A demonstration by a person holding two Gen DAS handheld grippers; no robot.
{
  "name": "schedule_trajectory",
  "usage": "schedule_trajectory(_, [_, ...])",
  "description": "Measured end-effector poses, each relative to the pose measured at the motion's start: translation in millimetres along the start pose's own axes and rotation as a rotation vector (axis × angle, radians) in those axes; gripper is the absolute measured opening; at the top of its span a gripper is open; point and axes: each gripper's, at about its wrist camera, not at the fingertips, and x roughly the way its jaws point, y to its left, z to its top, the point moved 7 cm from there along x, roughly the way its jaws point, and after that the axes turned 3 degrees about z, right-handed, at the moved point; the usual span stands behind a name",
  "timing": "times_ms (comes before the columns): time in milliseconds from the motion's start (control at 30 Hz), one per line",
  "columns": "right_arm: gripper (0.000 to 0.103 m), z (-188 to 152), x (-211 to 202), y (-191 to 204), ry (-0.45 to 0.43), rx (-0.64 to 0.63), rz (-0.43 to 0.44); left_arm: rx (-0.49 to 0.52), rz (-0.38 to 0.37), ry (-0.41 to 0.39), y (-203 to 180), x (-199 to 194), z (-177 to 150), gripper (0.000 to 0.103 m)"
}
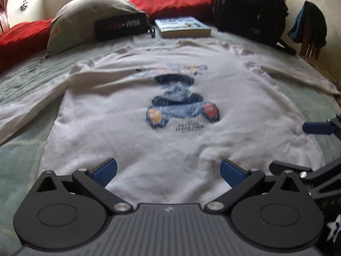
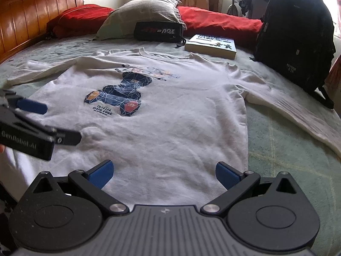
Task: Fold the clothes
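A white long-sleeved sweatshirt (image 1: pixel 170 140) with a blue bear print lies flat, front up, on the bed, hem toward me and sleeves spread to both sides. My left gripper (image 1: pixel 168 173) hovers open over the hem with nothing between its blue pads. In the right wrist view the same sweatshirt (image 2: pixel 170 123) fills the middle, and my right gripper (image 2: pixel 163 173) is open above the hem near its right side. The left gripper (image 2: pixel 53 123) shows at the left edge there, jaws apart. The right gripper (image 1: pixel 298 147) shows at the right edge of the left wrist view.
Beyond the collar lie a book (image 2: pixel 211 45), a black pouch (image 2: pixel 157 32), a grey pillow (image 2: pixel 145 12) and red bedding (image 2: pixel 219 24). A black backpack (image 2: pixel 296 38) stands at the far right. A wooden bed frame (image 2: pixel 32 19) runs along the left. Green bedsheet (image 2: pixel 287 160) surrounds the sweatshirt.
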Motion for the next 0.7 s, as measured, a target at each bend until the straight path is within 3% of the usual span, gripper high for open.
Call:
schedule_trajectory(167, [0.103,-1,0,0,0.004,0.008,0.006,0.002,0.02,0.04,0,13,-8,0.102])
schedule_trajectory(433, [0.103,-3,2,4,0.008,0.002,0.016,-0.003,0.007,0.006,-1,5,0,0.102])
schedule_trajectory(700, [0.103,-6,6,2,0.02,0.016,0.029,0.014,0.03,0.032,-4,15,-6,0.102])
